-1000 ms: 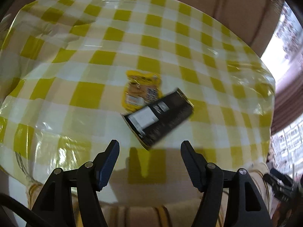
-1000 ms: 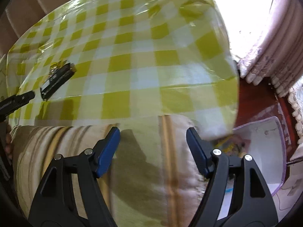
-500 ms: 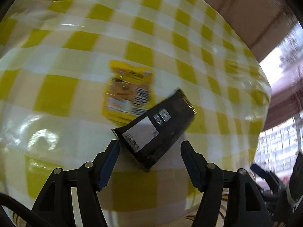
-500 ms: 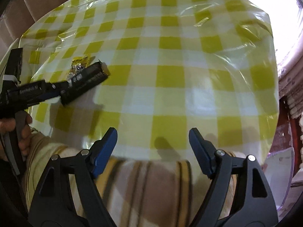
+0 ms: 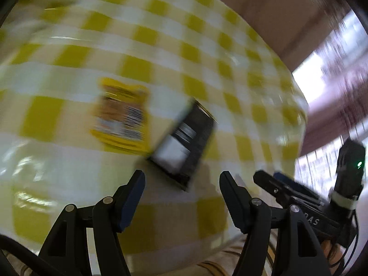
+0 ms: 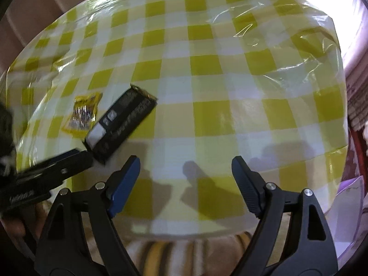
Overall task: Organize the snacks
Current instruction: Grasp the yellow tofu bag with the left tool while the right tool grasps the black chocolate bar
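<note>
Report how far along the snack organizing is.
Done: nothing visibly; the long black snack packet and the small yellow snack pouch both lie loose on the yellow checked tablecloth. In hand: nothing; the left gripper is open right before the black packet, and the right gripper is open and empty. Left: both snacks.

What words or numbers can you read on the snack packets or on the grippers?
"DAS": the visible end of a word printed on the right gripper body; the start is hidden.
Left gripper body: white lettering, too blurred to read.
Black snack packet: white label and rows of print, too small and blurred.
Yellow snack packet: a barcode and print, smeared by motion, unreadable.
Checked tablecloth: no text.
</note>
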`<state>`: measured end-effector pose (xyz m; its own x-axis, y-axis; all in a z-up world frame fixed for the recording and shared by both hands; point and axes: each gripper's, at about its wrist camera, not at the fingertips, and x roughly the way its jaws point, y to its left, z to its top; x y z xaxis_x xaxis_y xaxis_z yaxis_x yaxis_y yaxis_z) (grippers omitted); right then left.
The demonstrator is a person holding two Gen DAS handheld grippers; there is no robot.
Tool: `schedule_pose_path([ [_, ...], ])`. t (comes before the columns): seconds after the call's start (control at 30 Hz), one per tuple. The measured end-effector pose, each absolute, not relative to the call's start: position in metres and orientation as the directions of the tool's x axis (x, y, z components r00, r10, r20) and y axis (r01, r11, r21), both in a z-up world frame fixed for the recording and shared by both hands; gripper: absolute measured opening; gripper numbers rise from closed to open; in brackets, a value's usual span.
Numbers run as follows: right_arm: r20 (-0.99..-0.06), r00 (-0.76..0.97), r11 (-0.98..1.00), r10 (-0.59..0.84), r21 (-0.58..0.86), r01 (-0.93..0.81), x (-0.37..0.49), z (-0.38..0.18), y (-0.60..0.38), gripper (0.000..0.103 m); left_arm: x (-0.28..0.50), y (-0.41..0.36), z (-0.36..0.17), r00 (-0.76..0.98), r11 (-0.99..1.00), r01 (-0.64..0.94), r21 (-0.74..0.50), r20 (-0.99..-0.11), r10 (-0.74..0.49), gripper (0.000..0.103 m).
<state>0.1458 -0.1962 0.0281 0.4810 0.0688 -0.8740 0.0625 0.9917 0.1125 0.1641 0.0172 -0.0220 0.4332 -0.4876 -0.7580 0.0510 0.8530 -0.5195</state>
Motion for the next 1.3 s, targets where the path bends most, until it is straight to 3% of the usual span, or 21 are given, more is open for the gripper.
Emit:
schedule_pose_path([
  [0.13,-0.878,0.471,0.989,0.081,0.129,0.070,0.166,0.023,-0.173,0.085,0.166,0.054,-0.019,0.528,0.874,-0.093,-0.476,-0.768,-0.362,0.067],
  [0.33,-0.891,0.453,0.988,0.036,0.099,0.115,0.194,0.015,-0.136,0.087,0.189,0.081,-0.031,0.553,0.863,-0.156,-0.480,-0.767,-0.327,0.060],
  [0.63,-0.899,0.430,0.984,-0.089,-0.013,0.177,0.229,-0.007,-0.111,0.091,0.195,0.080,-0.035,0.561,0.872,-0.107,-0.477,-0.753,-0.343,0.059],
  [0.8,-0.866,0.477,0.987,-0.151,-0.105,0.121,0.233,-0.007,-0.103,0.092,0.204,0.067,-0.035,0.542,0.886,-0.047,-0.462,-0.757,-0.366,0.059],
  [1.3,-0.900,0.429,0.989,-0.072,-0.008,0.148,0.227,-0.008,-0.146,0.093,0.234,0.039,-0.042,0.537,0.956,0.043,-0.291,-0.800,-0.268,0.058],
])
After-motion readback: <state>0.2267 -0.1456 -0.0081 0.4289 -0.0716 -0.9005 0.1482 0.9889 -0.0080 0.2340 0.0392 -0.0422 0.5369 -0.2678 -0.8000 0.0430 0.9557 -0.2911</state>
